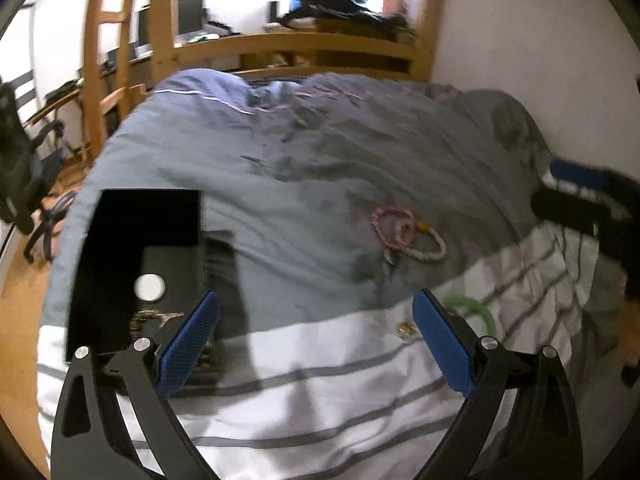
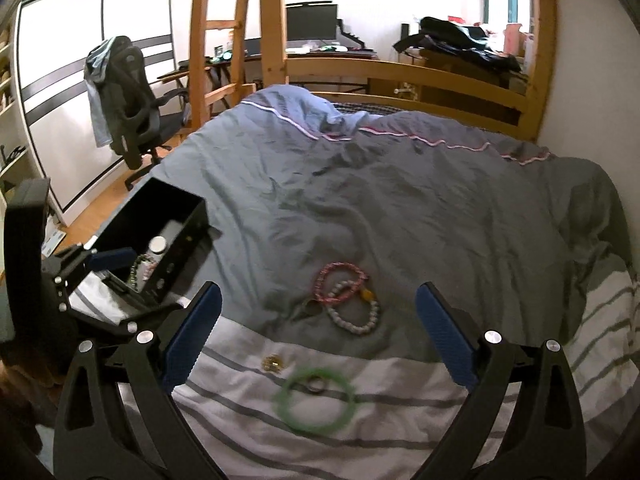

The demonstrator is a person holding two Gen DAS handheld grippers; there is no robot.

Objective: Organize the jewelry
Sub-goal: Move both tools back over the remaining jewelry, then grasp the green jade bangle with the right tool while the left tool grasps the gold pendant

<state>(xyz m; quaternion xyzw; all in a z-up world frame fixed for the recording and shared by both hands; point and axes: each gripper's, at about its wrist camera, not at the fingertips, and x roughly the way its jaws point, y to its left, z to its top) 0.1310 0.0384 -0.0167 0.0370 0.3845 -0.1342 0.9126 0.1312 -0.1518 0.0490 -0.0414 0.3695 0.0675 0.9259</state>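
Both wide and empty: right hand-held gripper (image 2: pixel 318 328) should drop straight over the translucent green bangle (image 2: pixel 314 400) at 6 o'clock, pinch one rim, avoid the little ring inside; left hand-held gripper (image 1: pixel 316 340) waits by the black open box (image 1: pixel 120 248).

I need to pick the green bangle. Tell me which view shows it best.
The right wrist view: the whole green bangle lies on the striped sheet, ringing a small dark ring. The left wrist view shows only an arc of it behind the left gripper.

No text, label or number seems readable anywhere; both views are probably too blurred.
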